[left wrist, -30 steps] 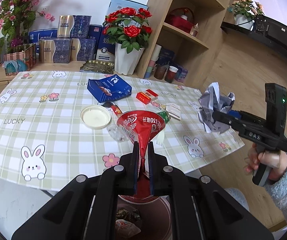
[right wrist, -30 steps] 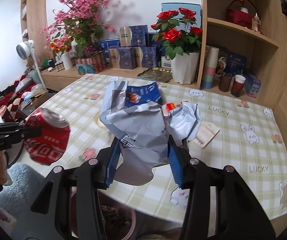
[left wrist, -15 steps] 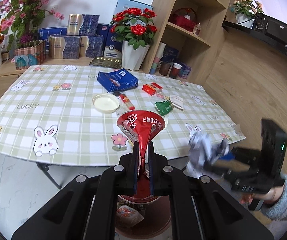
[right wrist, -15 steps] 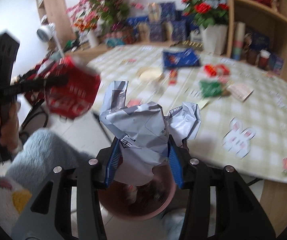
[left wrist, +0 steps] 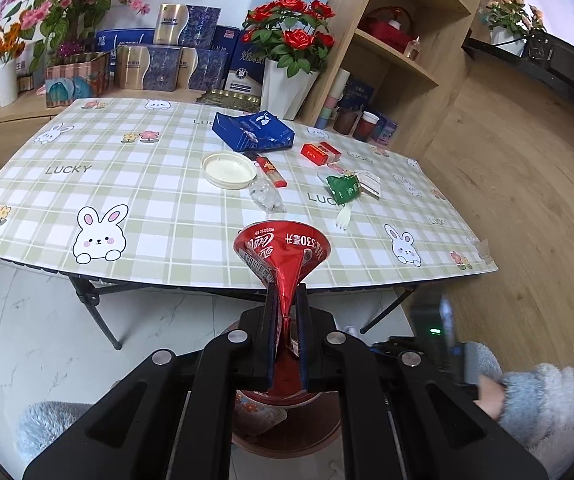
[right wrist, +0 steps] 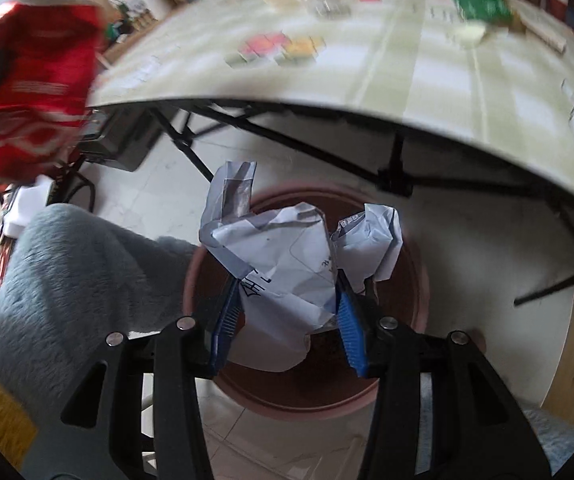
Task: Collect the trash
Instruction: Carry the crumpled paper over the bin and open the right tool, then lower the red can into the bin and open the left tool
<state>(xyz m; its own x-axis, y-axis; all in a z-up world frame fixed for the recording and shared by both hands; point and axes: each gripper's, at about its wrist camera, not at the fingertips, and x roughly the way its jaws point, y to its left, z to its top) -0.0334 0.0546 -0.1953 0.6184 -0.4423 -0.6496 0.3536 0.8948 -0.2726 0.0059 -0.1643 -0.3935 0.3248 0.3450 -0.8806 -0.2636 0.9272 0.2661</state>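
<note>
Clamping crumpled grey-white paper [right wrist: 283, 276] in my right gripper [right wrist: 287, 312] above the round reddish-brown bin [right wrist: 415, 384], my left gripper [left wrist: 285, 320] pinching a crushed red can [left wrist: 283, 248]; a careless release could miss the rim.

Tablecloth [left wrist: 135, 184] read "LUCKY" in several spots. Crushed red can [left wrist: 283, 252] showed "330" beside Chinese characters. Crumpled paper's [right wrist: 283, 264] print was illegible.

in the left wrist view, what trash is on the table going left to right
white round lid → clear crumpled wrapper → red box → green packet → white paper slip
</note>
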